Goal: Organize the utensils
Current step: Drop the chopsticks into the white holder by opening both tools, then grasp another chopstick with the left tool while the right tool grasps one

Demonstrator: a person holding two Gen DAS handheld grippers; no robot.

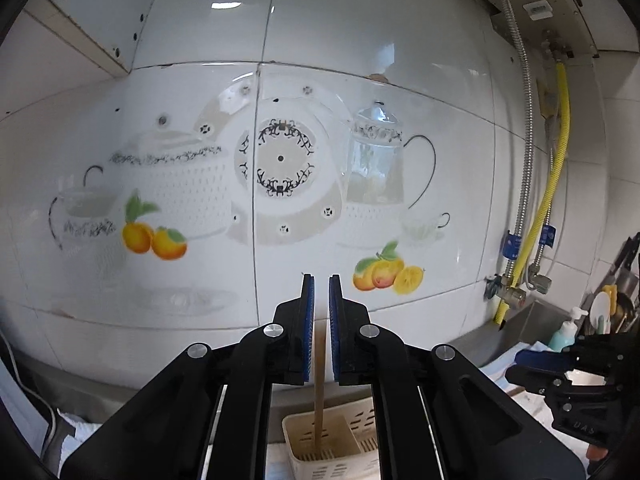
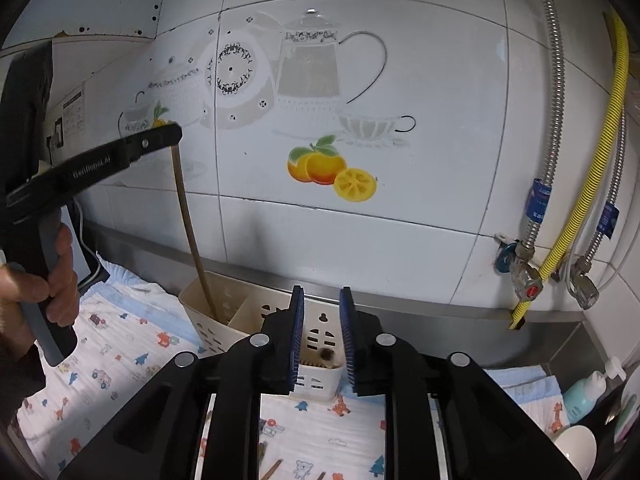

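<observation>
My left gripper (image 1: 321, 280) is shut on a brown wooden chopstick (image 1: 319, 384) that hangs down into the left compartment of a cream slotted utensil holder (image 1: 352, 424). In the right wrist view the same left gripper (image 2: 176, 132) holds the chopstick (image 2: 192, 232) upright, its lower end inside the holder (image 2: 224, 304) at the foot of the tiled wall. My right gripper (image 2: 322, 292) is open and empty, just in front of the holder. A dark-tipped item (image 2: 327, 355) sits in the holder's right compartment. More utensils (image 2: 272, 468) lie on the cloth below my right gripper.
A patterned cloth (image 2: 120, 344) covers the counter. A steel sink (image 2: 568, 340) lies to the right with a soap bottle (image 2: 588, 392) and a white bowl (image 2: 576, 448). Hoses and valves (image 2: 536, 264) hang on the right wall. A dish rack with utensils (image 1: 612, 308) stands far right.
</observation>
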